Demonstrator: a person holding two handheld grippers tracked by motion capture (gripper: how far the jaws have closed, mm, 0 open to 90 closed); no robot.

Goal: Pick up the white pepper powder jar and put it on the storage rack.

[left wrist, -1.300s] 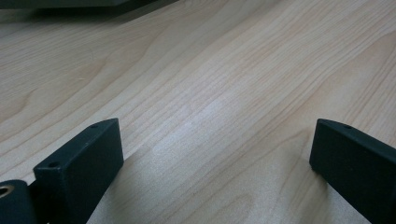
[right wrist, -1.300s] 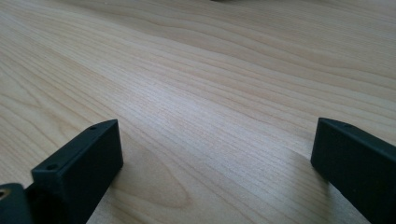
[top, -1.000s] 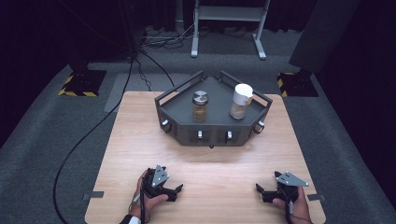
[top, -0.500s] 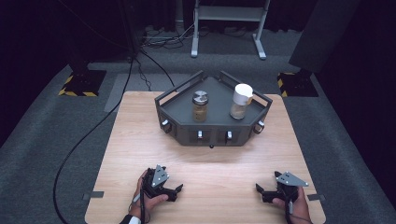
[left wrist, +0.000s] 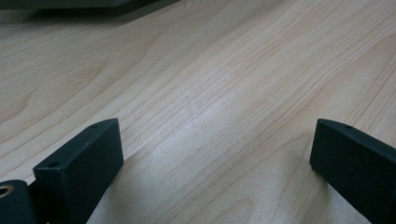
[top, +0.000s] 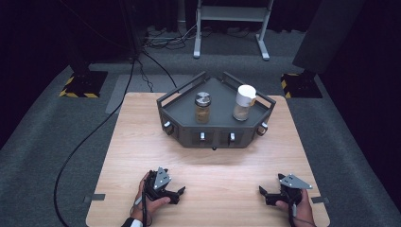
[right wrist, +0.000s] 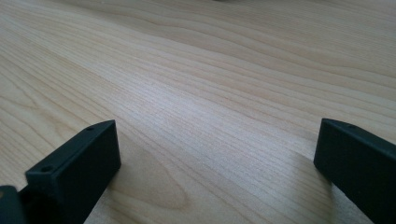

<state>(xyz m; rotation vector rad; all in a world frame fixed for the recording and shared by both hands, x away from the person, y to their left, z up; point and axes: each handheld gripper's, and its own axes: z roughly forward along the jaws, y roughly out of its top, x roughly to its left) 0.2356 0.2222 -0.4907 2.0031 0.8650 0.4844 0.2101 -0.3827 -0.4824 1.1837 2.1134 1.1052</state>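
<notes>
Resting low in the frame on the wooden table (top: 208, 165), my left gripper (top: 178, 193) and right gripper (top: 263, 193) gape empty, probably pre-reach, the two jars (top: 203, 107) standing upper-centre in the grey tray (top: 215, 132).

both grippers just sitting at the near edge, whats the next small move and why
Probably reach the left gripper forward toward the metal-lidded jar on the grey tray. Both grippers rest low on the table with jaws wide apart and nothing between them, well short of the tray. That jar stands on the left gripper's side; the white-capped jar suits the right gripper.
</notes>
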